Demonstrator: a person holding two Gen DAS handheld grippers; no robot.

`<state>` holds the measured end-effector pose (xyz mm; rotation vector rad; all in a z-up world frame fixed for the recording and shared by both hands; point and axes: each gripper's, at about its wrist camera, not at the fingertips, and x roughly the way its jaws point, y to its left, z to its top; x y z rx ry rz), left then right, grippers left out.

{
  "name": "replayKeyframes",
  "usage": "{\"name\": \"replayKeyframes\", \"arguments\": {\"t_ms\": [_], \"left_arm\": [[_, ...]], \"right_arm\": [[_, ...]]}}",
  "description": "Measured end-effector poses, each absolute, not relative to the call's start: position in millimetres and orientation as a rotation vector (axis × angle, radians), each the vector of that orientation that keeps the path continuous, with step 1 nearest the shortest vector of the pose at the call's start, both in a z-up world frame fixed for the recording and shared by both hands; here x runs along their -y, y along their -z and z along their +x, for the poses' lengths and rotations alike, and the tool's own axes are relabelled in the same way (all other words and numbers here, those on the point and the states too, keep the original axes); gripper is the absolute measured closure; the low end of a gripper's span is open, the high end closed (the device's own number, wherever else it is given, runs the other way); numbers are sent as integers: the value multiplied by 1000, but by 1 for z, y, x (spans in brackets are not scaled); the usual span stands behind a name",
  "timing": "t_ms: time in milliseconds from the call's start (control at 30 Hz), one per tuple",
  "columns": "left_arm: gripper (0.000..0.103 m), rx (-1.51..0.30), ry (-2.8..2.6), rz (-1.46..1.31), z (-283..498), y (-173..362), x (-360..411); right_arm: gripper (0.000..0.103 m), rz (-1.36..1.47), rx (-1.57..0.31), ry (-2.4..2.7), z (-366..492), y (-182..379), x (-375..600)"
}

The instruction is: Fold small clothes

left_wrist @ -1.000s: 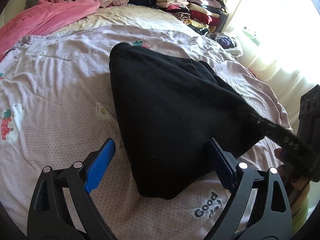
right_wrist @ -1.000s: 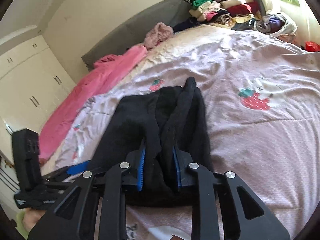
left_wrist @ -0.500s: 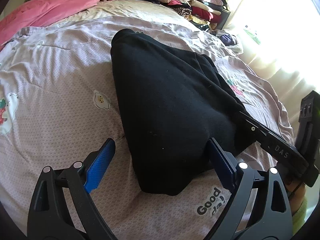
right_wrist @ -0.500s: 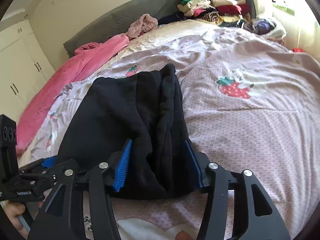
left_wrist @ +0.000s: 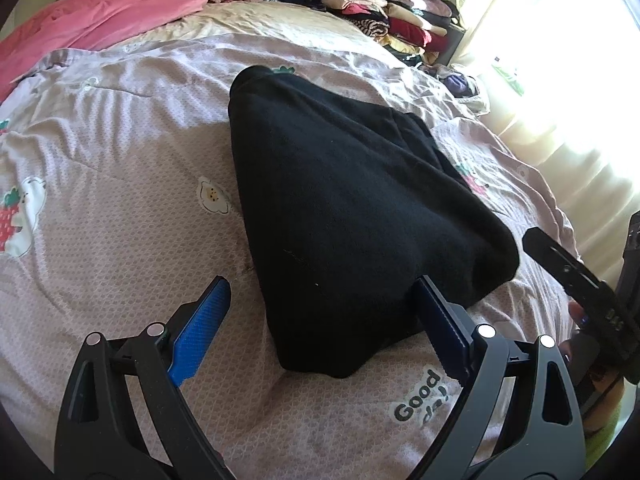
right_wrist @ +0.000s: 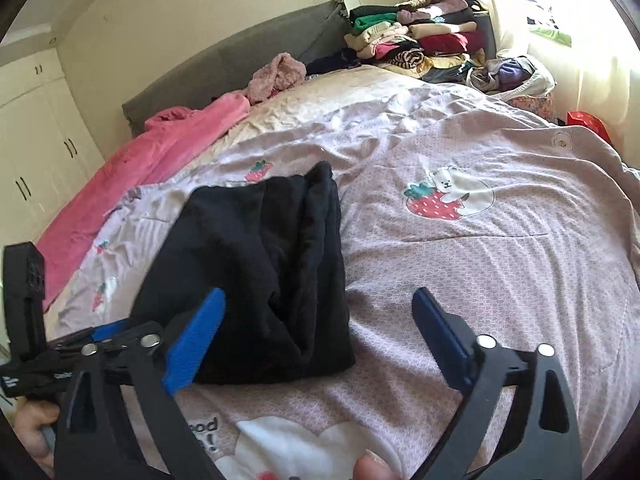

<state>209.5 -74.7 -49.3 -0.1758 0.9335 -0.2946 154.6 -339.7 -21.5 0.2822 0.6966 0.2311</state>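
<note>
A black garment (left_wrist: 352, 216), folded into a thick wedge, is laid on the bed (left_wrist: 120, 208), on a pale lilac quilt printed with strawberries and bears, toward the near edge. Its folded layers are seen stacked along the right side in the right wrist view (right_wrist: 256, 276).

The left tongs (left_wrist: 320, 320) are held wide apart over the garment's near end; the blue pad of one finger is seen clear of the cloth, while the other is just beside or against it, and nothing is gripped. The right tongs (right_wrist: 318, 320) are likewise spread wide, with the garment's near corner between them but not clamped.

At the far edge of the bed a pink blanket (right_wrist: 132, 184) is spread, and a pile of folded clothes (right_wrist: 416, 44) is stacked at the far right corner.
</note>
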Motion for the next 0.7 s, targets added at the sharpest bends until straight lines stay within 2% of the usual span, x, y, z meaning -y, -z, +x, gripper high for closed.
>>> {"name": "replayKeyframes", "arguments": {"t_ms": [133,233,333,700], "left_arm": [[18,-912,288,-161,201,44,73],[11,-896,278,-167,192,39,69],[10,-866,264,-157,181,31,65],[10,-809,222,-108,138,9,50]], "right_arm": [[5,246,-655,-225,140,12,336],[5,242,-615,-237,127,5,335],[5,249,-579,-247,116,-3,334],[5,253,-550,-272,85,-16,326]]}}
